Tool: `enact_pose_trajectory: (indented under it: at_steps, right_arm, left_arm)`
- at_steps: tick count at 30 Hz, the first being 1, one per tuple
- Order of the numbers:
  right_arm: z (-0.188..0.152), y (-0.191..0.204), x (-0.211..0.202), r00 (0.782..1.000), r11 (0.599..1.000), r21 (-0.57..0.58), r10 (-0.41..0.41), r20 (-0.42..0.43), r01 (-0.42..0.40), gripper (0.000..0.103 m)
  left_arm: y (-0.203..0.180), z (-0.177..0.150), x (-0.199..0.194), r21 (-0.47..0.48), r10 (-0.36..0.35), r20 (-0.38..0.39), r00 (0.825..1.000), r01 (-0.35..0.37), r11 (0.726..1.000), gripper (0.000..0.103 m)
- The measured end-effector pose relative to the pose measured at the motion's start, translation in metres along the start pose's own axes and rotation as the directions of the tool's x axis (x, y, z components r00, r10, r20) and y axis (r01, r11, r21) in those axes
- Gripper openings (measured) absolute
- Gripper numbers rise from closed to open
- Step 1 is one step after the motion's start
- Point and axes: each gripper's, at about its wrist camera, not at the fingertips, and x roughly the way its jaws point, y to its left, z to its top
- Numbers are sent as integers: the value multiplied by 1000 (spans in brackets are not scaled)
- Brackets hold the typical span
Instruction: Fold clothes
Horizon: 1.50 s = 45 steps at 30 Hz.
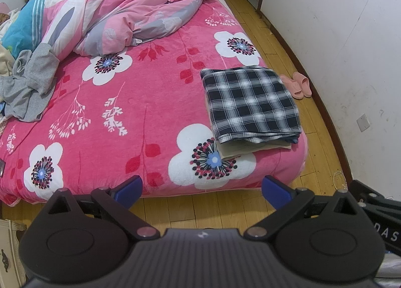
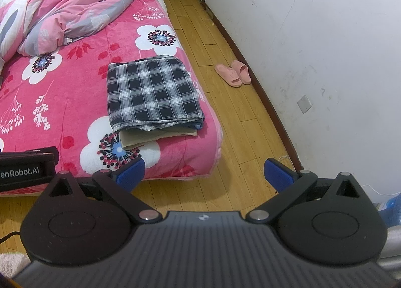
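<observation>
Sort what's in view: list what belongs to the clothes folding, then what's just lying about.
Belongs to the job:
plaid garment, folded
beige garment, folded beneath it
grey garment, crumpled, unfolded
left gripper, open
right gripper, open

Just lying about:
pink duvet
pink slippers on the floor
blue striped pillow

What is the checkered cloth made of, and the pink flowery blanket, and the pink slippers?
The checkered cloth looks like thin woven cotton: flat, matte, with crisp folded edges. The flowery blanket looks like plush fleece, since its surface is fuzzy and soft-edged. The slippers look like moulded foam or rubber: smooth, one-piece and slightly shiny. These are guesses from looks only.
</observation>
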Motion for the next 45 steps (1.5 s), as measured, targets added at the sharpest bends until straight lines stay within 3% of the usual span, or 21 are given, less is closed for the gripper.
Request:
enact_pose_trajectory:
  at_steps: [45]
  right_arm:
    - [-4,1,-6,1000,1000,6,3,2,-3,101]
  left_arm:
    - [0,0,-2,1,1,3,1000,-1,1000,102]
